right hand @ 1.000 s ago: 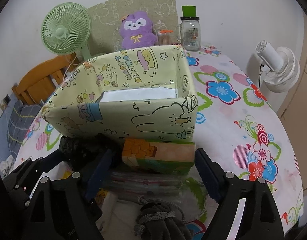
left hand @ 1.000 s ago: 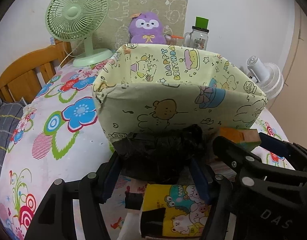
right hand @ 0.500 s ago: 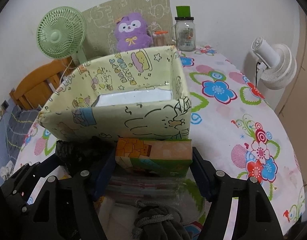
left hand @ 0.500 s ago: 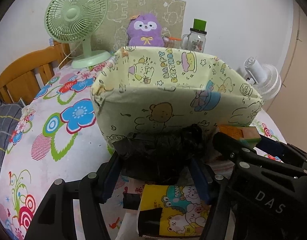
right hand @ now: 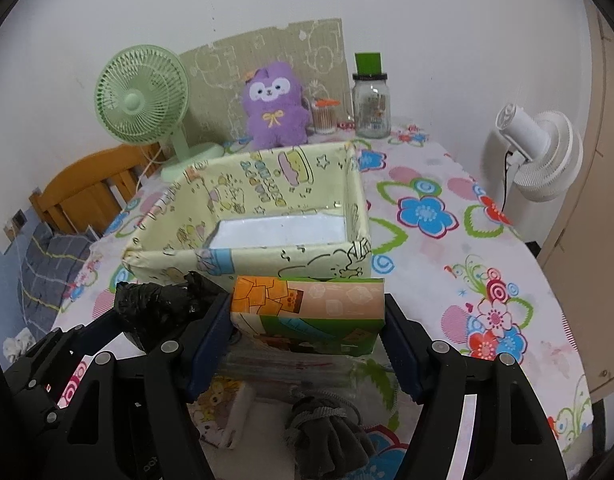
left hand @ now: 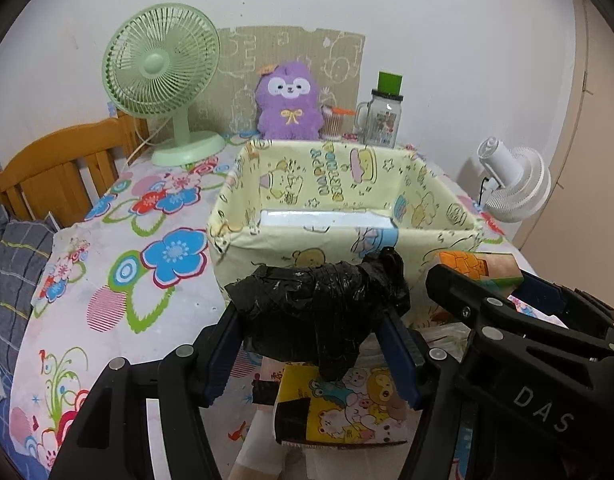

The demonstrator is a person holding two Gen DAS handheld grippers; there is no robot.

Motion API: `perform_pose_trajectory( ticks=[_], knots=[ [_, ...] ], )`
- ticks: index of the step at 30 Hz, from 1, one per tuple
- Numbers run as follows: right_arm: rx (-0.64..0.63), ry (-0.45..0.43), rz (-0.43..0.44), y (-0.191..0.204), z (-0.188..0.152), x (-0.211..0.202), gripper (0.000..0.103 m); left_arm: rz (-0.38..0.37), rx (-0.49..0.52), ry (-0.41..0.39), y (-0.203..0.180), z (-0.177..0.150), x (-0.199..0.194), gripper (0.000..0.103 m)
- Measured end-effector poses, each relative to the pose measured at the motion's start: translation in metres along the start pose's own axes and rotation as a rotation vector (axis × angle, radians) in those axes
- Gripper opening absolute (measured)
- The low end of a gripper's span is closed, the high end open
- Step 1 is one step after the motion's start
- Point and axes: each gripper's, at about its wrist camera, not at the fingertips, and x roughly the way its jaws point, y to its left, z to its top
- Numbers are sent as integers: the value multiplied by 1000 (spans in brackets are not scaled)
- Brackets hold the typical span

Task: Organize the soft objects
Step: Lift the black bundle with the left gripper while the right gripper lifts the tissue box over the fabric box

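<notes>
- Nothing in the box [left hand: 347,216] yet: pale bare floor showing inside in both views, so sorting barely begun as far as visible.
- Left of centre in the left wrist view: left gripper [left hand: 315,336] clamped on a black bag bundle [left hand: 319,304], pads pressing both sides, jaws about half spread, bundle held just short of the box's near wall.
- Centre of the right wrist view: right gripper [right hand: 307,320] closed on a tissue pack [right hand: 307,308] with orange and green print, pads against both ends, likewise just in front of the near wall.
- Lower part of both frames: more left to sort on the table [right hand: 447,248], including a yellow cartoon packet [left hand: 343,408], a clear plastic packet [right hand: 291,372] and grey gloves [right hand: 327,436].
- Against a second ago: right jaws wider then, standing clear of the pack; closed in since, now gripping it.
- Left grip unchanged.
- Both loads sitting higher against the box wall, box floor now visible in the left view where only the wall showed.
</notes>
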Motion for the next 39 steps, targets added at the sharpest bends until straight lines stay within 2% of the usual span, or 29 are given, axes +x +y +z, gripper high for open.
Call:
perform_pose_trajectory(
  ticks=[20,39],
  knots=[
    [-28,-102,4,9,24,-51,74,-4,14,-97,-6,24,-42,67],
    [-35,-129,3,8,56,-47,74,14,28,-124,-11,56,-36,67]
  ],
)
